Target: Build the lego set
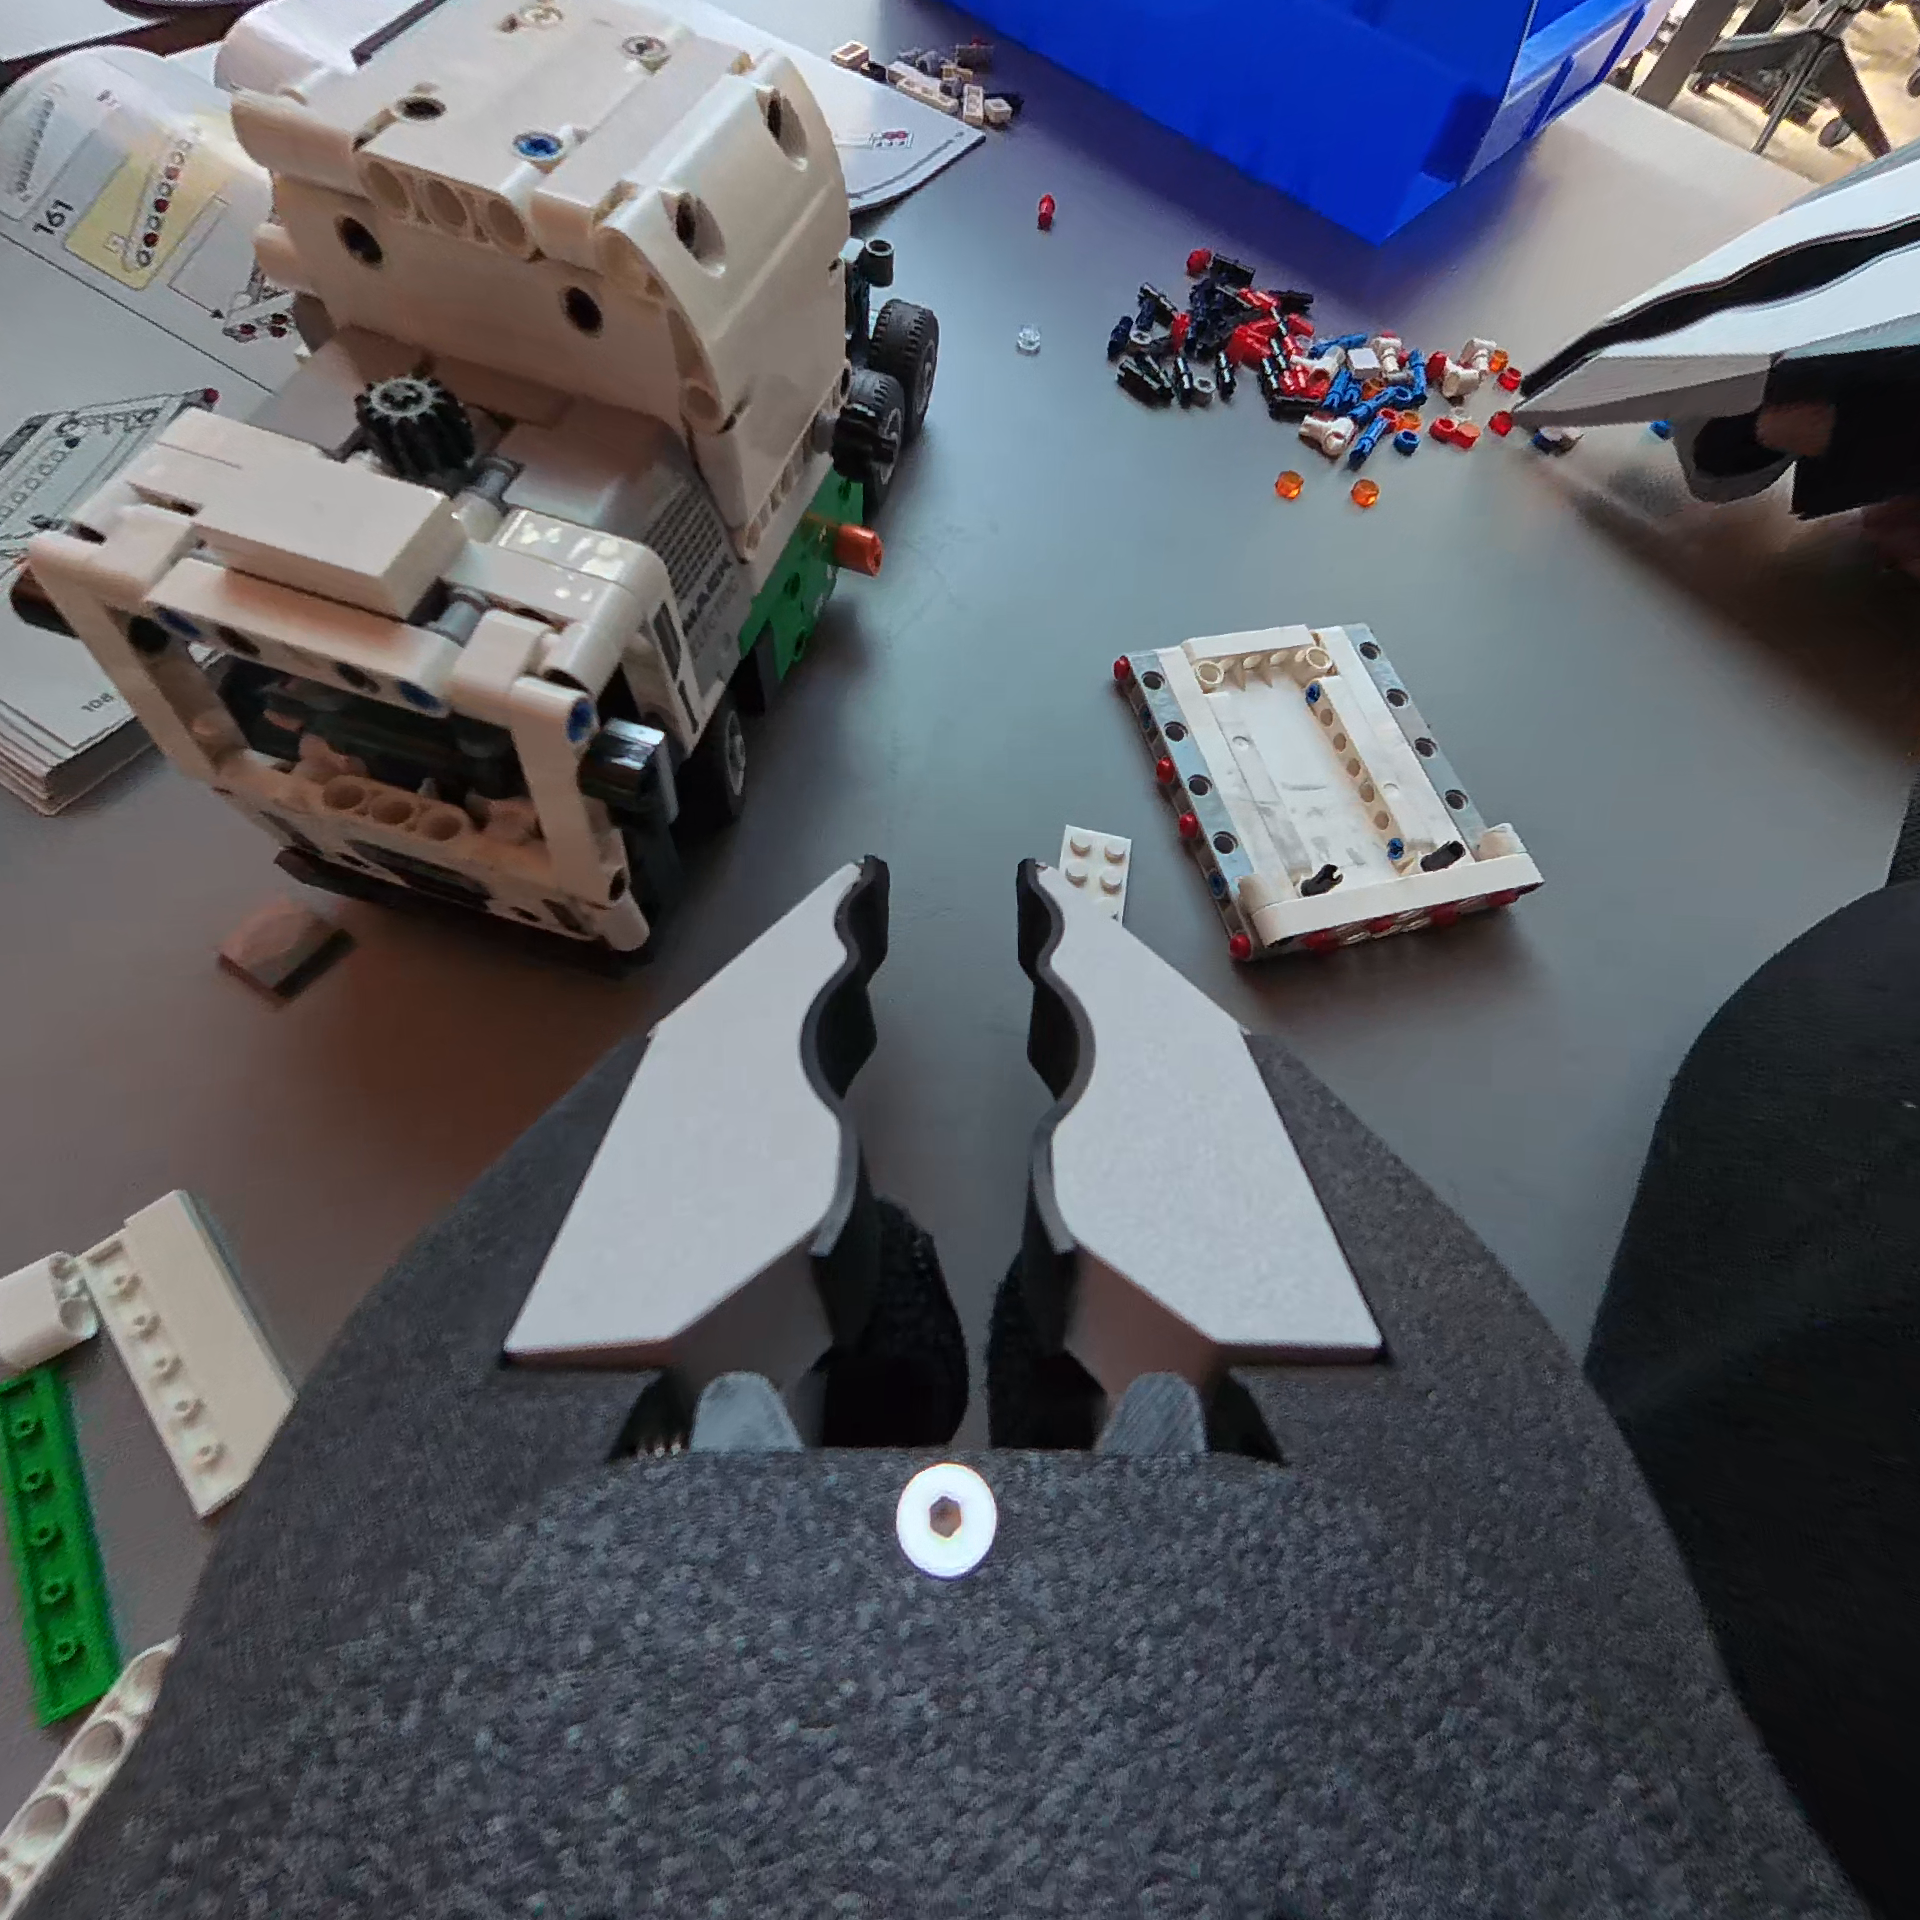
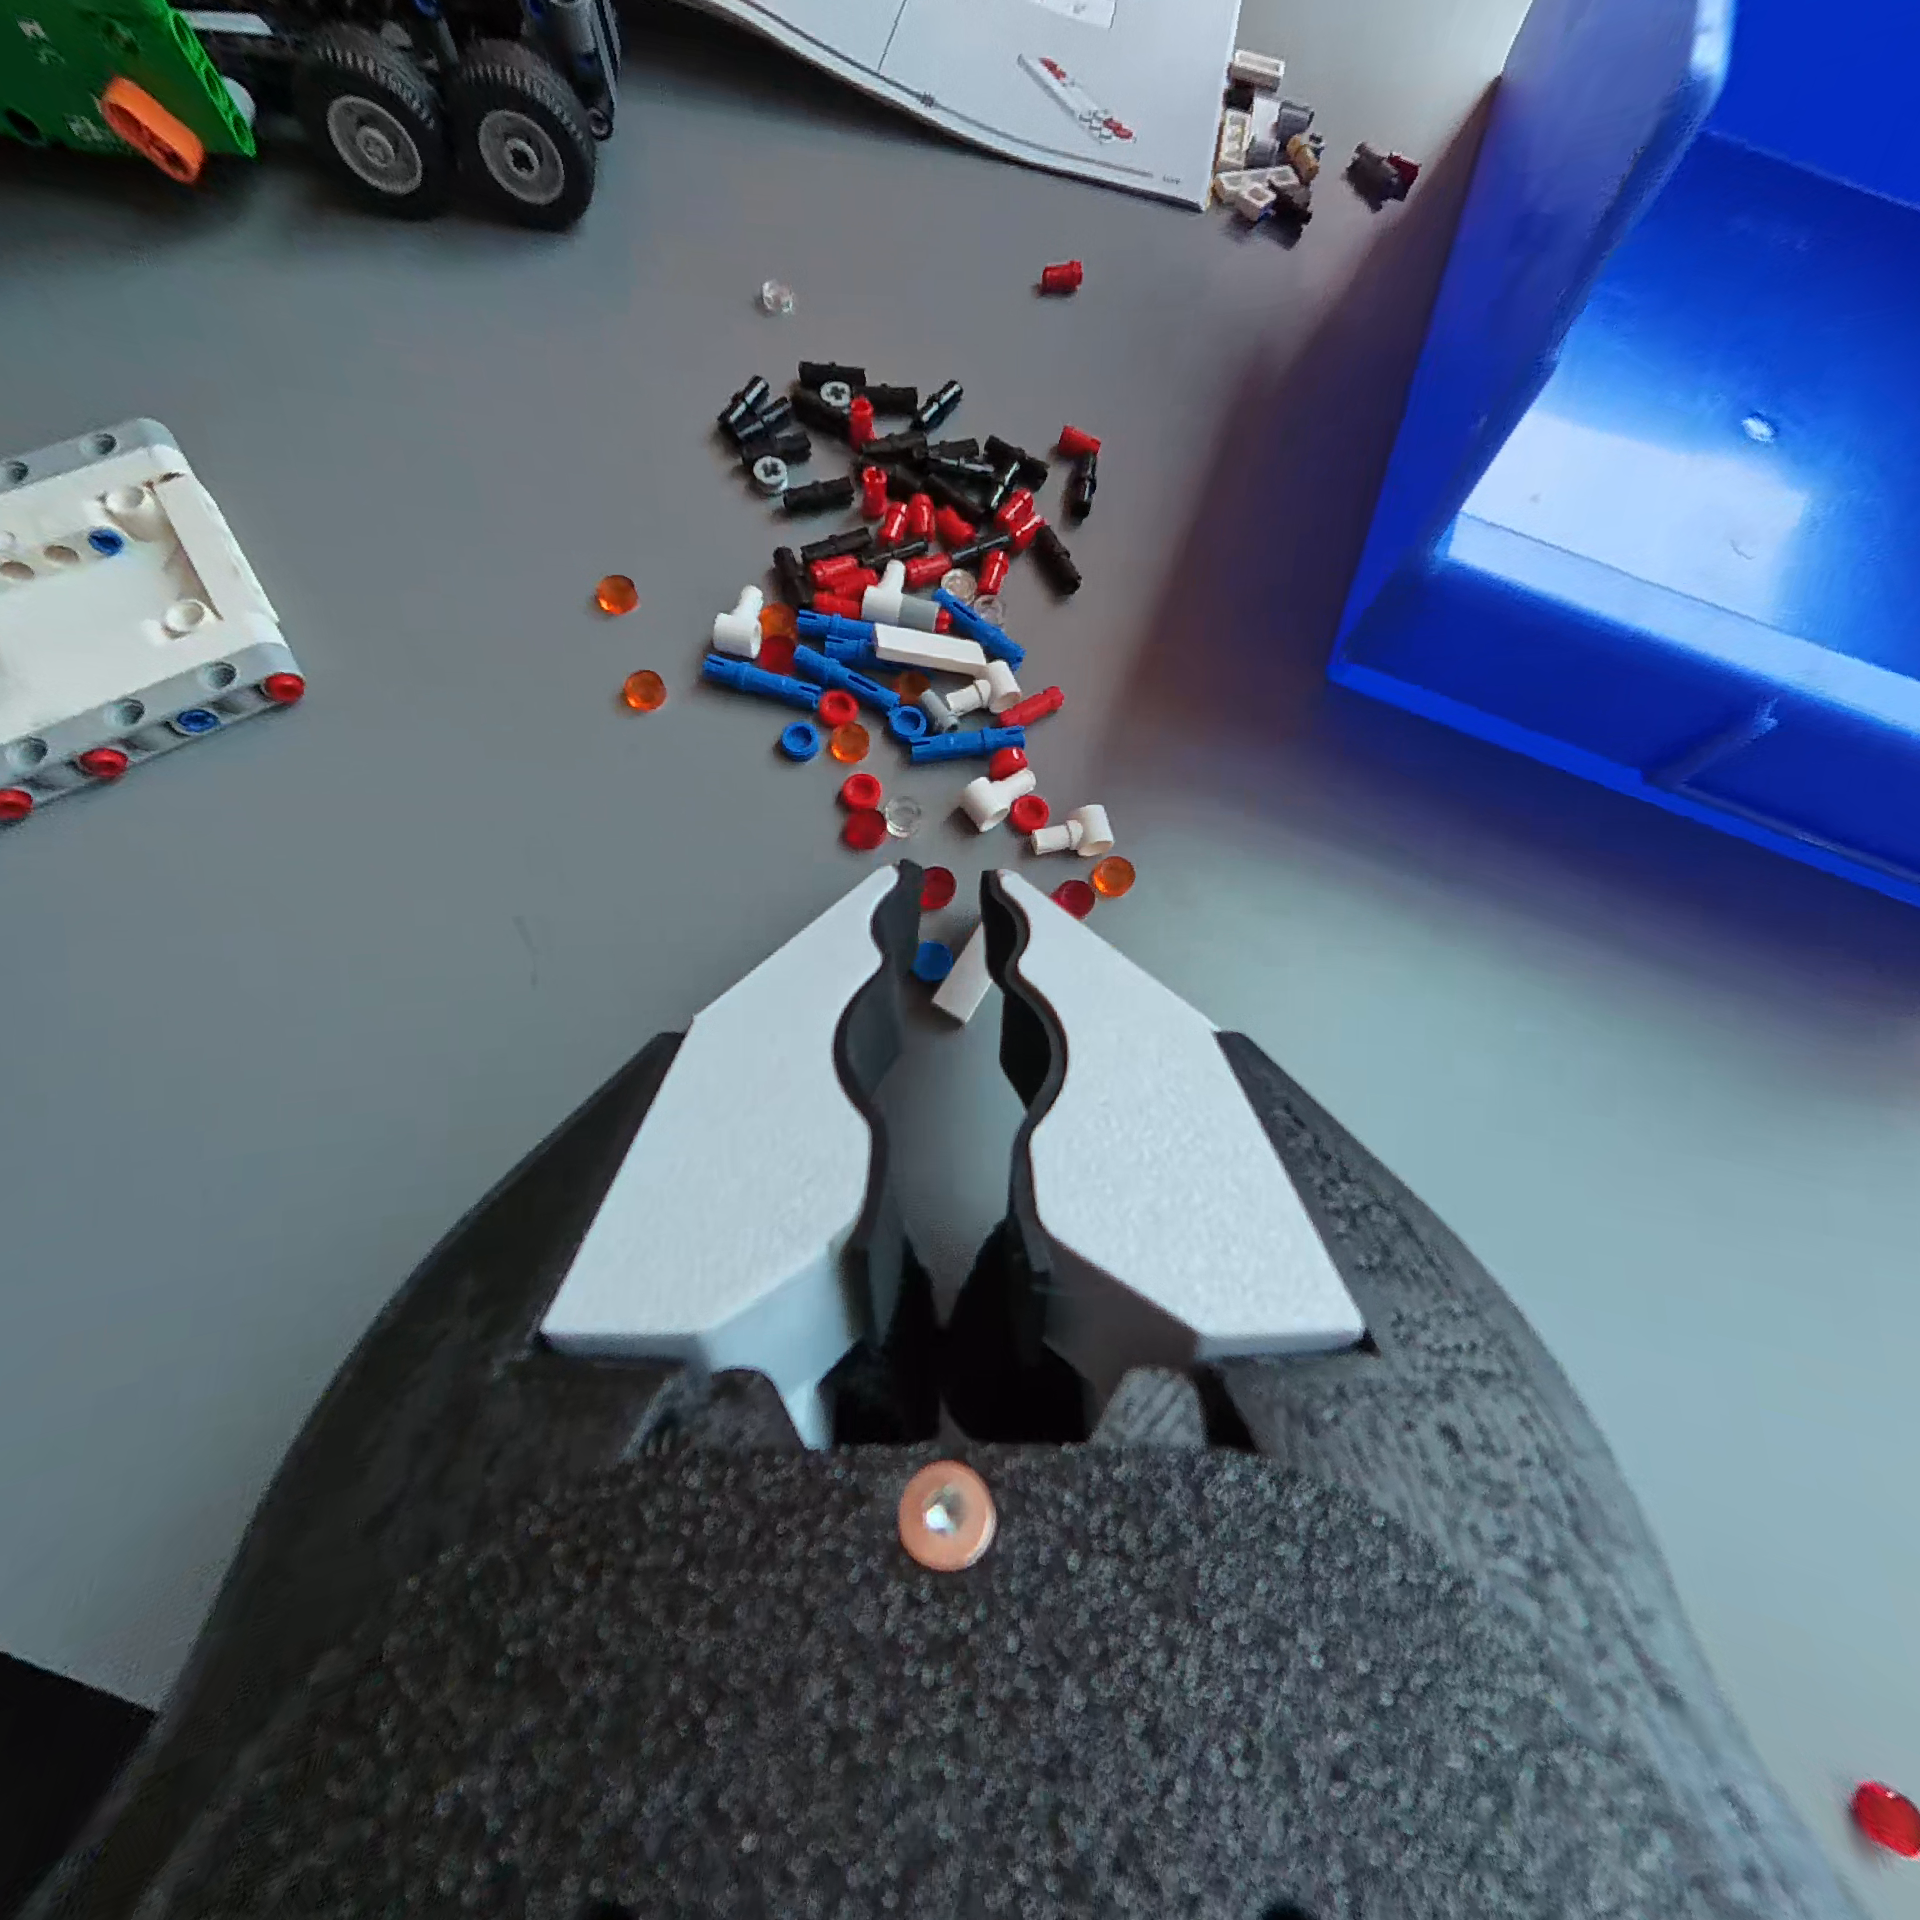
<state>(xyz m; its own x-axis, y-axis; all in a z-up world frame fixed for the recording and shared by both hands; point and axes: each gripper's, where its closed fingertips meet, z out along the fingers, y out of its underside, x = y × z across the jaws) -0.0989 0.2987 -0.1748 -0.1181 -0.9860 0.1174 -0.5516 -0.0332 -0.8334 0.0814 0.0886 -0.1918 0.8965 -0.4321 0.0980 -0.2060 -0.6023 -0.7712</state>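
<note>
While left tool (image 1: 951,883) gapes, right tool (image 2: 951,894) perhaps straddles white pin (image 2: 961,982).

The white truck model (image 1: 447,499) is cut by the top edge in the left wrist view, and in the right wrist view only its green side and rear wheels show. The instruction booklet (image 1: 94,239) lies partly hidden under the truck. The blue bin (image 2: 1662,499) runs out of the picture at the right edge. A small white piece (image 2: 961,982) sits half hidden behind a finger of the right hand-held gripper (image 2: 951,883). The small grey and tan parts (image 2: 1268,135) near the booklet are too small to tell.
</note>
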